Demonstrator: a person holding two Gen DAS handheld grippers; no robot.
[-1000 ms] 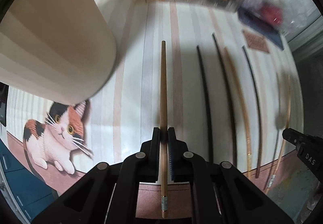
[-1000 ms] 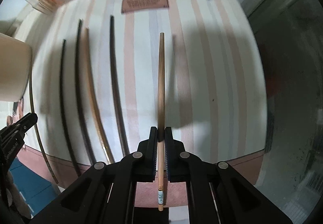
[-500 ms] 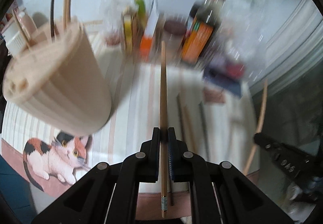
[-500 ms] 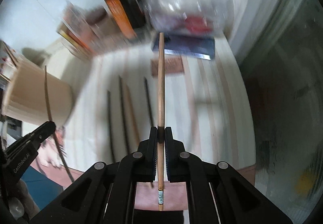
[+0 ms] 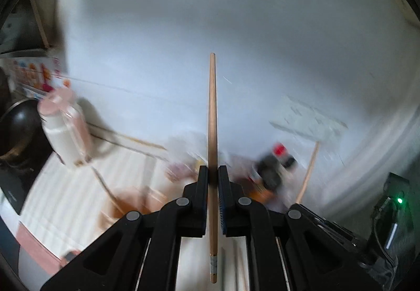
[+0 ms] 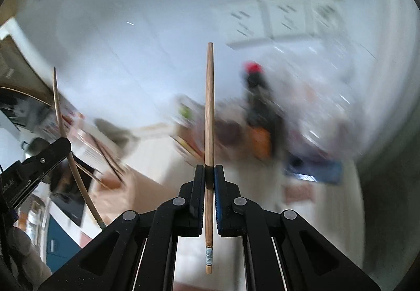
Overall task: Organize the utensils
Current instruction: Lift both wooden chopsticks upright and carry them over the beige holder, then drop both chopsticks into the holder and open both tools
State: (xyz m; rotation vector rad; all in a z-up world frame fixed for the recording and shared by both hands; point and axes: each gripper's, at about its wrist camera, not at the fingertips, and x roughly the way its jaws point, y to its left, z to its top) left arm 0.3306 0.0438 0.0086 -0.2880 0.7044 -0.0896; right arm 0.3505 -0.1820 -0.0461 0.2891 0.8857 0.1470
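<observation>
Grippers left (image 5: pixel 213 174) and right (image 6: pixel 208 173) each clamp one wooden chopstick (image 5: pixel 212 117), tips against bare wall

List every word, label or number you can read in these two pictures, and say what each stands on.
None reads in full.
Left gripper, side: white lettering, cut off at the picture's edge, unreadable.
Red-capped bottle, orange label: blurred.
Printed box: coloured print, blurred.
</observation>
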